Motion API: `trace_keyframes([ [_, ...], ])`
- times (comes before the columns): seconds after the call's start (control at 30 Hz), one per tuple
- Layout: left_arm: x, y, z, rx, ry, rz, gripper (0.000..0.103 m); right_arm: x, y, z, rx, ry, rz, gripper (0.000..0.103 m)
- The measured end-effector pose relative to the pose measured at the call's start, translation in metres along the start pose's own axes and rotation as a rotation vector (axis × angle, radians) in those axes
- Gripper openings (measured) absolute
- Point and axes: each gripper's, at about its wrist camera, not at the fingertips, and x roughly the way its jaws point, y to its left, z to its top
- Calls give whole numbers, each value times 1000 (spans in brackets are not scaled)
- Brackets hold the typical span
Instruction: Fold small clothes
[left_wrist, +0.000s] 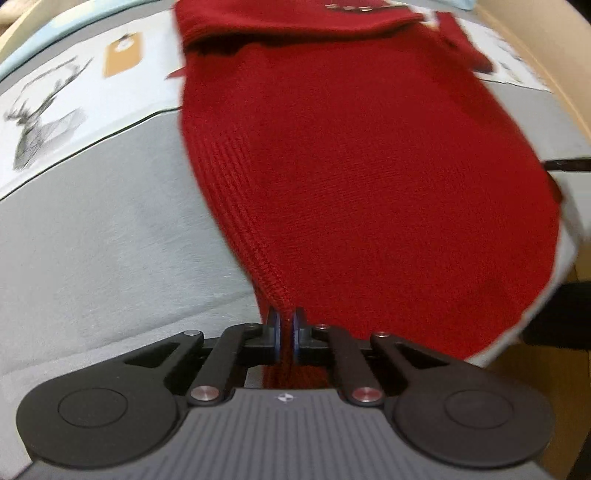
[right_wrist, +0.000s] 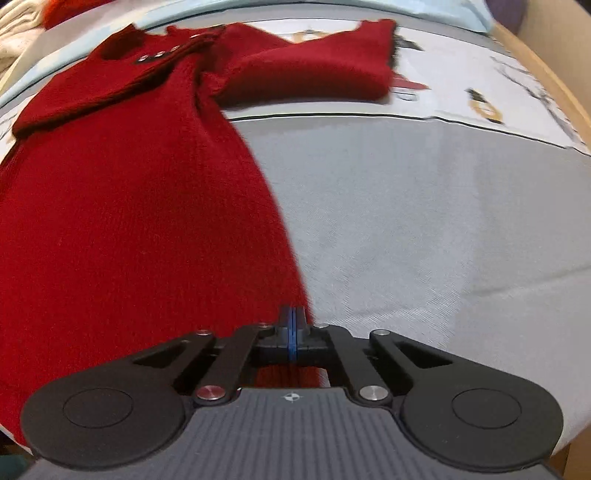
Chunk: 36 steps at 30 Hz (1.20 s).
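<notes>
Left wrist view: the left claw pinches the near-left hem of the red sweater, spread on the grey desk.

Right wrist view: the right claw, pressed together, nips the near-right hem. One sleeve lies unfolded; folding has probably barely begun.

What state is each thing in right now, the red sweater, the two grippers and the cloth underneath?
Red sweater: flat, one sleeve folded across the chest, hem pinched at both corners.
Left gripper: shut on the hem.
Right gripper: shut on the hem.
Grey printed cloth: spread out, lightly creased.
</notes>
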Motion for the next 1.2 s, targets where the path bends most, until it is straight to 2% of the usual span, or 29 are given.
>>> trace_keyframes([
  [0.17, 2, -2, -7, 53, 39, 115, 6, -5, -29, -21, 50, 8, 9, 0],
  [0.27, 1, 7, -1, -12, 41, 131, 10, -21, -36, -21, 127, -94, 60, 4],
  [0.33, -6, 8, 6, -22, -8, 132, 11, -26, -33, -16, 145, -145, 135, 20],
  [0.37, -10, 5, 9, -21, -34, 132, 14, -24, -28, -13, 138, -151, 161, 40],
  [0.4, -15, 2, 13, -23, -68, 128, 15, -21, -22, -12, 119, -150, 159, 48],
  [0.53, -26, -10, 33, -70, -172, 111, 15, 7, -2, -11, 12, -63, 111, 46],
  [0.6, -31, -19, 46, -80, -224, 107, 19, 17, -3, -12, 13, -32, 109, 21],
  [0.63, -34, -26, 52, -78, -259, 108, 23, 18, -3, -12, 0, -37, 107, 18],
  [0.67, -38, -35, 58, -71, -300, 117, 32, 16, -4, -11, -14, -39, 116, 4],
  [0.7, -40, -43, 66, -59, -340, 130, 42, 13, -6, -10, -17, -37, 123, 4],
  [0.77, -38, -64, 84, -20, -423, 150, 47, 7, -19, -10, 11, -2, 119, 4],
  [0.87, -35, -92, 111, 19, -482, 129, 47, 5, -23, -13, -9, 19, 148, 5],
  [0.97, -16, -121, 155, 71, -505, 100, 47, 1, -23, -1, 22, -28, 135, 10],
  [1.03, 8, -136, 187, 70, -497, 102, 47, -13, -24, 9, 58, -106, 127, 22],
  [1.07, 22, -141, 201, 70, -489, 105, 47, -20, -25, 16, 83, -152, 130, 33],
  [1.1, 39, -149, 220, 67, -479, 116, 47, -25, -25, 25, 107, -192, 141, 36],
  [1.2, 88, -164, 264, 60, -463, 159, 47, -37, -26, 44, 155, -302, 184, 36],
])
